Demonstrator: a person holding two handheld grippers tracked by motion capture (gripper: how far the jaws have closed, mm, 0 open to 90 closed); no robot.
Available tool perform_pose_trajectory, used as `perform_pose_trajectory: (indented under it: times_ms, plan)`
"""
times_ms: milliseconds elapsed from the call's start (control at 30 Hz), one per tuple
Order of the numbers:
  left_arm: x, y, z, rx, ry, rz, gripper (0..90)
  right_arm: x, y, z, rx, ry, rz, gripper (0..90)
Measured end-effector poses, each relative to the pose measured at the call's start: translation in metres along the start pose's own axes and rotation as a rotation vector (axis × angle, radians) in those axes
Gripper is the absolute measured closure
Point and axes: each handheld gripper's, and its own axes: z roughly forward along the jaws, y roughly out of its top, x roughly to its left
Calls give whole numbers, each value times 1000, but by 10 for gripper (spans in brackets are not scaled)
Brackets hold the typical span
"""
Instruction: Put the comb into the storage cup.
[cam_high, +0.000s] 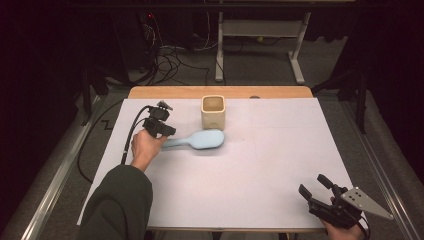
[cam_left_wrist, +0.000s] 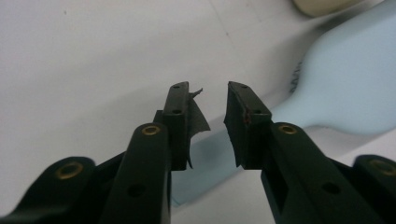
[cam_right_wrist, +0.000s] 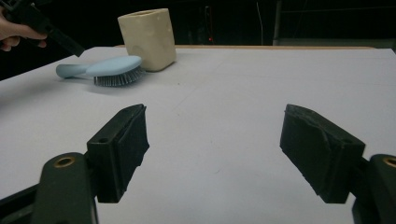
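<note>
Right tool (cam_high: 316, 188) nearest, low at desk (cam_high: 280, 165) front edge, jaws wide, empty. Left tool (cam_left_wrist: 209, 105) part open astride blue hairbrush (cam_high: 200, 140) handle, not clamped. Brush lies bristles down beside cream cup (cam_high: 213, 111). Likely light, rigid, smooth plastic (slippery?); handle best hold.

From my high view the handle end of the blue hairbrush (cam_high: 200, 140) runs under my left claw (cam_high: 164, 131), so I cannot tell whether the jaws touch it, and the inside of the cream cup (cam_high: 213, 111) is too dim to read. In the left gripper view the brush head is cut off by the right edge and its handle is hidden behind the jaws. My right claw (cam_high: 315, 187) sits at the bottom edge of the high view, its hand cut off there.
</note>
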Motion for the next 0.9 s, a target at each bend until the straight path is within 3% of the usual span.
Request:
perform_pose_trajectory:
  times_ms: [400,900]
  plan:
    - [0,-2,9,64,2,18,852,0,0,0,1,-3,-2,242]
    - [1,-2,8,91,-25,46,892,0,0,0,-1,-6,-2,240]
